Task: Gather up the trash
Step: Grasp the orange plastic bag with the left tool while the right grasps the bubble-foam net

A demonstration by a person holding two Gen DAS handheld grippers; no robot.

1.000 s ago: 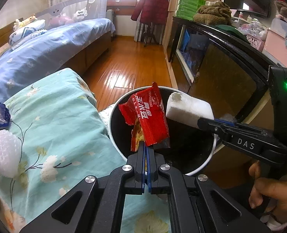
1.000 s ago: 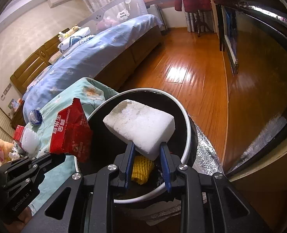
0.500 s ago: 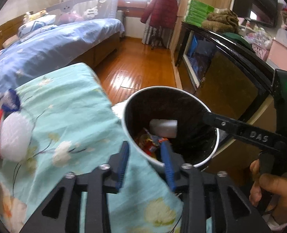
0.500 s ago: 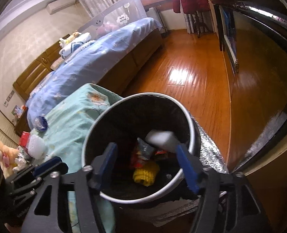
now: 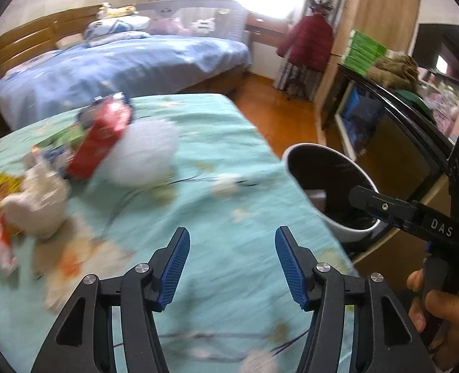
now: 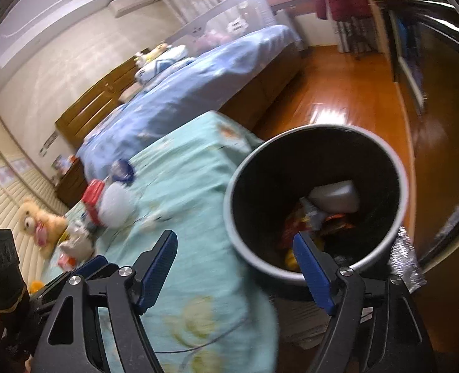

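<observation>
Left wrist | teal floral cloth (image 5: 217, 161) bears wrappers; bed (image 5: 120, 62) behind; wooden floor (image 5: 270, 115)

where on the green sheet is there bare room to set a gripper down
Free: the sheet between the white foam ball and the bin. Crowded: the far left, where the red wrapper and other litter pile up.

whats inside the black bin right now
In the bin: a white foam block on top, red and orange wrappers beneath, and something yellow near the rim. The right gripper finger covers part of the pile; the bottom is hidden.
</observation>
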